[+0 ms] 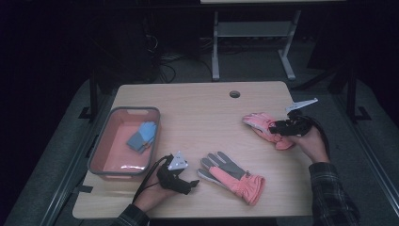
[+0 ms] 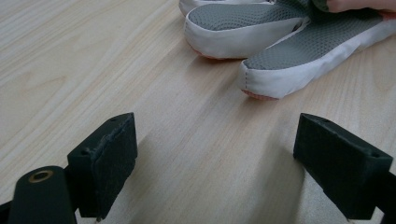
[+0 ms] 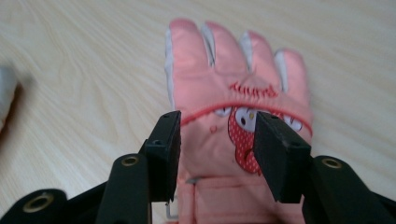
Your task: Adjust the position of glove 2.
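Near edge of the wooden table (image 1: 197, 117), high view: left gripper (image 1: 190, 184) rests low on the tabletop in the person's left hand (image 1: 153, 195), pointing toward the near glove (image 1: 231, 176). This glove lies grey palm up, four fingers toward the gripper, gathered salmon cuff toward the right. Left gripper view: jaws released and wide apart, bare wood between the pads (image 2: 109, 154). Past them the near glove (image 2: 280, 51) shows what the overhead camera cannot: palm panels of grey mesh-like knit, edged with a smooth white band, a sliver of salmon fabric at the underside of two fingertips. Tips are rounded and padded. Glove lies just ahead of the jaws, not touching.

Farther right, high view: right gripper (image 1: 277, 126) is held in the right hand (image 1: 310, 141), over the cuff end of the far glove (image 1: 263, 127), which lies back up near the right edge of the table. Plaid sleeve (image 1: 329, 193) at the wrist. Right gripper view: jaws half open, straddling the far glove (image 3: 233, 93) above its back; pads are not seen pressing the fabric, so it is not grasped. That view gives detail lost from above: smooth salmon shell, white strips between the fingers, red stitched lettering, a cartoon patch with eyes and red dotted cloth, quilted seams toward the cuff.

Far left: grey-rimmed salmon bin (image 1: 101, 155) holds a folded blue cloth item (image 1: 141, 136). Wood grain is pale, matte laminate.
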`<state>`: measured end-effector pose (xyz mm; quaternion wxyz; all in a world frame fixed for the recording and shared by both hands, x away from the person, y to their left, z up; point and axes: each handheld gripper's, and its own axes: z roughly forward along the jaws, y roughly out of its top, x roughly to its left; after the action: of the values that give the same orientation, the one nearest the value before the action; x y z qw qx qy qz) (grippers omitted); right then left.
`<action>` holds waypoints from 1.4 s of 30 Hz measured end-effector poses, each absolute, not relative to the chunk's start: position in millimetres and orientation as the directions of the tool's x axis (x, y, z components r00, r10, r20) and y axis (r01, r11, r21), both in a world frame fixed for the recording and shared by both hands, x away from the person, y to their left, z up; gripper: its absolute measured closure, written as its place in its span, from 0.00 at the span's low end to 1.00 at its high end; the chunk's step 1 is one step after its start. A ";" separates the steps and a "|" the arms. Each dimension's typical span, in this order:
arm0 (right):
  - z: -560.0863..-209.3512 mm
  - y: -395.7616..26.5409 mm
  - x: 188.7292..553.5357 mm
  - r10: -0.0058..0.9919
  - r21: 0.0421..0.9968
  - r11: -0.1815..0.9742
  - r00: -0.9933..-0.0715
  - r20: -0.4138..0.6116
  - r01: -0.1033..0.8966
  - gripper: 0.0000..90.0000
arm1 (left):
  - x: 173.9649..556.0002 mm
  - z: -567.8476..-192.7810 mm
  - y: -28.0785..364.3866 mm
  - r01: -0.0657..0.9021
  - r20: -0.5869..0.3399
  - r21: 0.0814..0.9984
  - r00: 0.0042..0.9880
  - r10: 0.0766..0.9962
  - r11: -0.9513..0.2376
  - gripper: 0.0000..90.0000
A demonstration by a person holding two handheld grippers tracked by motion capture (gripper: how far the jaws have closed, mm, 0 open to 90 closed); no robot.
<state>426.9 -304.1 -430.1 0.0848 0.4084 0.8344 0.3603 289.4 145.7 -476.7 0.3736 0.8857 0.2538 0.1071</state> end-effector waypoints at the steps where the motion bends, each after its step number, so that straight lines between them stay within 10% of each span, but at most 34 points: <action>1: -430.1 -304.1 426.9 0.743 0.670 0.407 -0.652 0.153 0.621 0.57 | 289.4 -476.7 145.7 0.370 0.000 0.716 0.848 0.530 -0.592 0.14; 10: -446.5 -299.4 430.5 0.733 0.624 0.467 -0.669 0.122 0.626 0.63 | 289.4 -476.7 145.7 0.369 0.000 0.716 0.848 0.529 -0.592 0.14; 19: -450.2 -300.3 428.5 0.725 0.629 0.473 -0.678 0.120 0.617 0.94 | 289.4 -476.8 145.7 0.369 0.001 0.716 0.848 0.530 -0.592 0.14; 42: -415.5 -309.9 412.6 0.730 0.701 0.380 -0.661 0.173 0.603 0.96 | 289.5 -476.8 145.4 0.370 -0.001 0.717 0.848 0.531 -0.591 0.14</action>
<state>412.6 -309.9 -415.5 0.0826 0.4033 0.8267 0.3836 289.5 145.4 -476.8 0.3741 0.8853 0.2545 0.1071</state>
